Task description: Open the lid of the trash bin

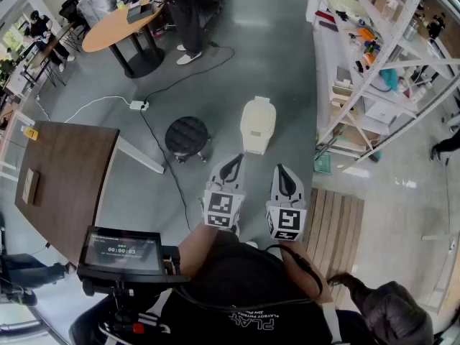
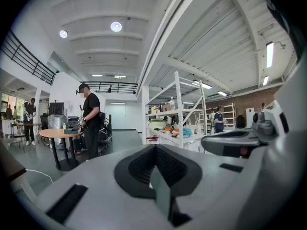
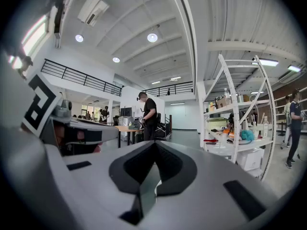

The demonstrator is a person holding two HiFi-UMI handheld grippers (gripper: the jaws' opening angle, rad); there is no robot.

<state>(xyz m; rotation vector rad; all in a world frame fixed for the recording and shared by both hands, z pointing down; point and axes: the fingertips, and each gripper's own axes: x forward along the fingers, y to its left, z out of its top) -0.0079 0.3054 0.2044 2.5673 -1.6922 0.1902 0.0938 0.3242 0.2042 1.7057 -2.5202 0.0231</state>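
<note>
The cream trash bin stands on the grey floor, just ahead of the two tongs and in line with the gap between them. Its lid is down. Neither pair of tongs touches the bin. The left tongs are pressed together with nothing in them, and so are the right tongs. A round black stool sits ahead and to the left of the left tongs. White shelves stand far to the right of the right tongs.
</note>
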